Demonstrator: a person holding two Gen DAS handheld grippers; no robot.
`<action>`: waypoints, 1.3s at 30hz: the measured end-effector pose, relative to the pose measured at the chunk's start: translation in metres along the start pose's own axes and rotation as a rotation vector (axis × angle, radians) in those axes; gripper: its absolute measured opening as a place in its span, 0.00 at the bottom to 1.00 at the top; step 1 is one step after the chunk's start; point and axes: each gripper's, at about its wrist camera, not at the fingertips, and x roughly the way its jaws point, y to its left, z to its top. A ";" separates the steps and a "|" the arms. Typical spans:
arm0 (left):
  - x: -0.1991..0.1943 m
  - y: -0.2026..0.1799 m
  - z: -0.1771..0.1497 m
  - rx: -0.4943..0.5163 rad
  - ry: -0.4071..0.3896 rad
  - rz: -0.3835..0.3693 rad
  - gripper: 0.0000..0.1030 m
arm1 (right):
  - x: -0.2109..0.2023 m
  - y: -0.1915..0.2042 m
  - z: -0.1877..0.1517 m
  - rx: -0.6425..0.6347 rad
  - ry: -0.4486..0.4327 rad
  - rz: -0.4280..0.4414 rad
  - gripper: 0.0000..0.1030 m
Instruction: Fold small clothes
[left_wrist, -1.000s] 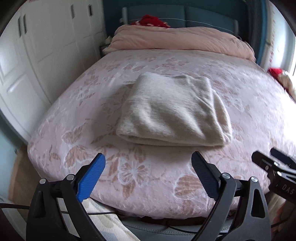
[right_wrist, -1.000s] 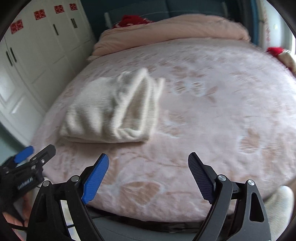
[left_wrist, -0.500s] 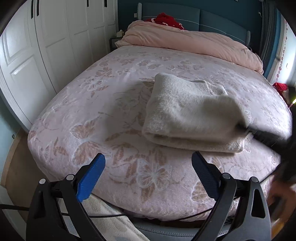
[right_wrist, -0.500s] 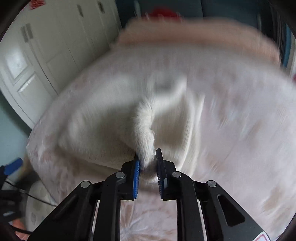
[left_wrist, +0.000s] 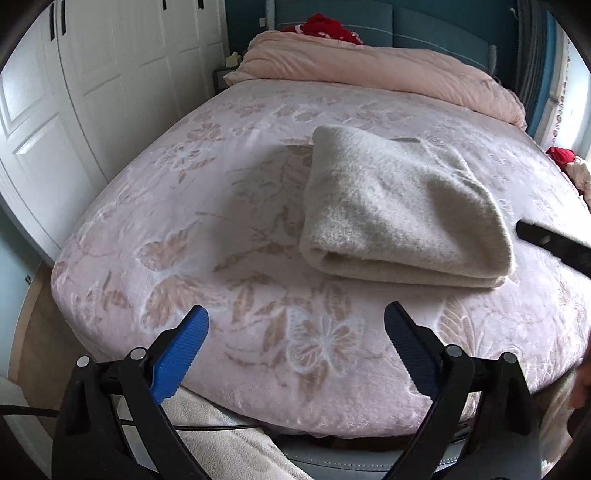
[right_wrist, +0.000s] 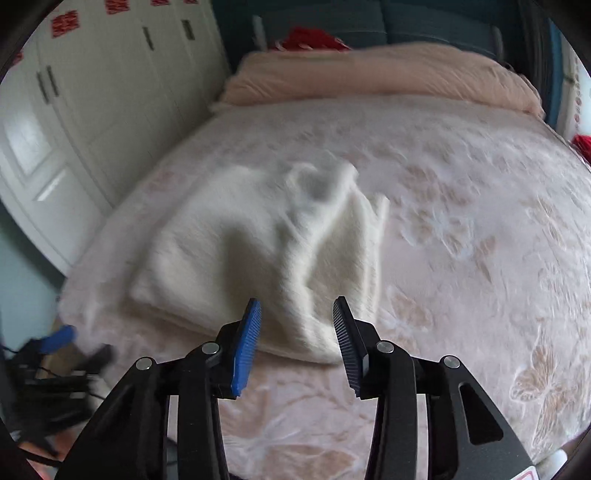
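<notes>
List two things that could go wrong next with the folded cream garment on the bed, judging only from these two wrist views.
1. The right tool has just been opening, and a raised ridge of the fluffy cream folded garment stands between its pads; pulling away could snag it and undo the fold.
2. The garment's right end looks bunched and uneven, so the stack may slump on the soft pink floral bed cover.

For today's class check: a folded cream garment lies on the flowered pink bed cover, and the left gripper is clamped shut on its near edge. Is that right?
Not quite. The left gripper is open and holds nothing, as the left wrist view shows; the garment does lie folded on the bed cover.
</notes>
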 end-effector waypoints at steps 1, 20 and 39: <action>0.001 -0.001 0.001 -0.008 0.004 -0.009 0.91 | 0.001 0.007 0.005 -0.021 0.005 0.015 0.20; -0.015 -0.040 -0.008 0.079 -0.032 0.034 0.91 | -0.026 -0.015 -0.046 0.030 -0.014 -0.091 0.55; -0.006 -0.067 -0.051 0.091 -0.068 0.028 0.91 | -0.037 -0.034 -0.123 0.125 -0.037 -0.304 0.84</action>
